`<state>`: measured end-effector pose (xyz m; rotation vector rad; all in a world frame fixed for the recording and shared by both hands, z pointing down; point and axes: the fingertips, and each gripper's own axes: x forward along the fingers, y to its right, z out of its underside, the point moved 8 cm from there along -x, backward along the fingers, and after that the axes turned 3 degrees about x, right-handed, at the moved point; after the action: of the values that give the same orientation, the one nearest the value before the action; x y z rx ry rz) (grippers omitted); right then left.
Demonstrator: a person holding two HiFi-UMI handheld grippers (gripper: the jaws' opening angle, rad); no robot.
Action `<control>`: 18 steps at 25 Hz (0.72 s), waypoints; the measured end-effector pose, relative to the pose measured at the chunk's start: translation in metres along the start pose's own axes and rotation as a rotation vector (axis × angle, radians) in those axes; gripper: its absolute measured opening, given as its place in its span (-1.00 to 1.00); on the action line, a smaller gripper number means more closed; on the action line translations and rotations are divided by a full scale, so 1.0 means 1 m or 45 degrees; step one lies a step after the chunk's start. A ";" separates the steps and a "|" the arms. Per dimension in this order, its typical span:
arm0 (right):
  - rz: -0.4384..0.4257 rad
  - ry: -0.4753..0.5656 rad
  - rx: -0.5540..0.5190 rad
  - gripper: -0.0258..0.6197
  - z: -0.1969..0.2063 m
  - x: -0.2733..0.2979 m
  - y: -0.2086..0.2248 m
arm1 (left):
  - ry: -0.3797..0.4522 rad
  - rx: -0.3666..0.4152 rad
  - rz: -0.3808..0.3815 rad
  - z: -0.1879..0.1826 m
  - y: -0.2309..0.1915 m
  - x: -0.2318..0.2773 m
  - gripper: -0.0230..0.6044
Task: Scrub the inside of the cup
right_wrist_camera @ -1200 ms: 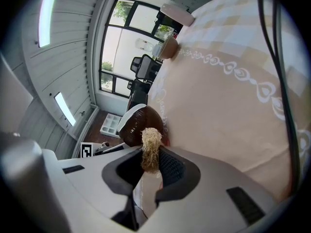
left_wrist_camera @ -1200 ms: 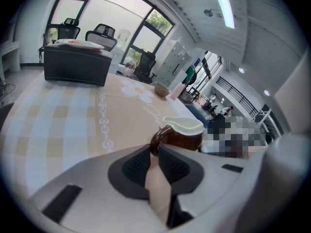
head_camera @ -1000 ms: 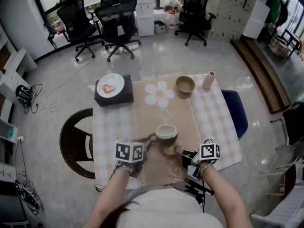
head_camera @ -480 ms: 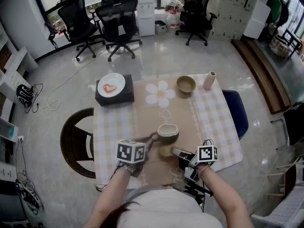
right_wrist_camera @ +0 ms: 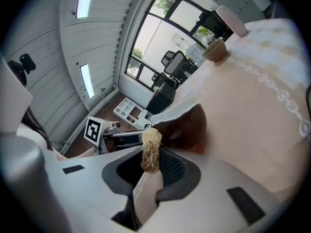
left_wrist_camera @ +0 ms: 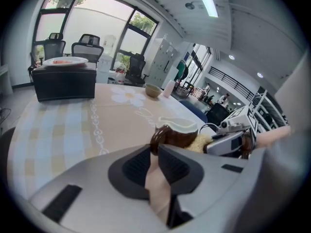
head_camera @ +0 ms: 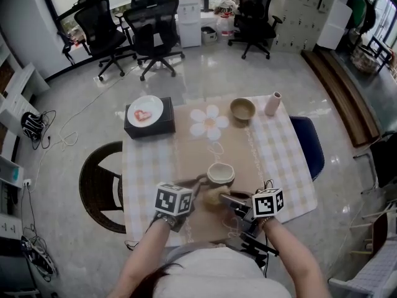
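One cup (left_wrist_camera: 181, 132): left gripper (left_wrist_camera: 156, 148) clamps handle (left_wrist_camera: 155, 139), right gripper (right_wrist_camera: 151, 155) holds scrubber (right_wrist_camera: 150, 142) beside.

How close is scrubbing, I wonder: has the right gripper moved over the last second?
Yes, slightly: the right gripper has shifted left, toward the cup, judged against the bowl.

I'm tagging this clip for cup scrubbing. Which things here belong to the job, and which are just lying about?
In the job: cup, gripped by the left gripper; scrubber, gripped by the right gripper.
Lying about: bowl, pink vase, plate on black box.
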<state>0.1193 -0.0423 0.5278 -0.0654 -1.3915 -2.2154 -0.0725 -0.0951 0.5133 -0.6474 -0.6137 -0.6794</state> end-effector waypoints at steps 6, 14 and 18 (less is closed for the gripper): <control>-0.019 0.003 -0.216 -0.69 -0.014 -0.008 -0.020 | -0.027 0.064 -0.013 0.005 0.003 0.000 -0.75; -0.002 0.132 -0.362 -0.68 -0.037 -0.019 -0.035 | -0.068 0.094 -0.040 0.024 -0.002 0.006 -0.76; 0.056 0.206 -0.396 -0.68 -0.046 -0.028 -0.034 | -0.046 0.080 -0.043 0.027 -0.002 0.006 -0.76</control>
<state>0.1385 -0.0586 0.4693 -0.0246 -0.9443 -2.3250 -0.0783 -0.0790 0.5351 -0.5932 -0.6781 -0.6781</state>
